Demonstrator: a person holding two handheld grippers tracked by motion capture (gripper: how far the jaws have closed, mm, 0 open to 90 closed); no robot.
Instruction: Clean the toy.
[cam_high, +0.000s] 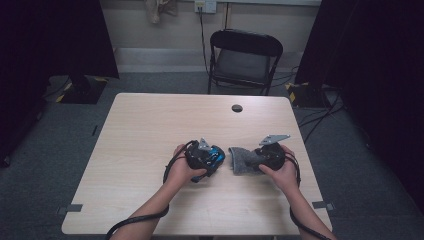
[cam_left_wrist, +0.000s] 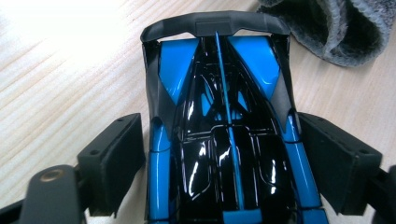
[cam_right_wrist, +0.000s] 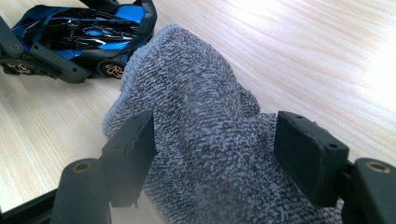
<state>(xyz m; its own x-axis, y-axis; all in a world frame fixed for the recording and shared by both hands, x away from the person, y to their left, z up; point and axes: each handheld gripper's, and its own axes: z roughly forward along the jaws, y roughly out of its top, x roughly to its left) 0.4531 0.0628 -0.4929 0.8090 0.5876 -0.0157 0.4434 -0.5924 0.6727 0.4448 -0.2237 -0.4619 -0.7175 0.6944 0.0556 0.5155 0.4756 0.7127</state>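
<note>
Straddling the blue toy car (cam_left_wrist: 219, 135) mid-frame on the tabletop (cam_high: 150, 130) with spread left jaws, right jaws loosely spread around the grey sock (cam_right_wrist: 210, 140) lower centre, risking nudging the car off-line or snagging fabric.

Bare tabletop (cam_high: 150, 125) all around; toy car (cam_high: 212, 156) just beside grey cloth (cam_high: 242, 160).

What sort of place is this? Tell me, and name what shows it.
Probably a recording room or lab, not a home: a bare wooden table with a cable hole, a black folding chair against the wall, dark curtains, cables on grey carpet.
</note>
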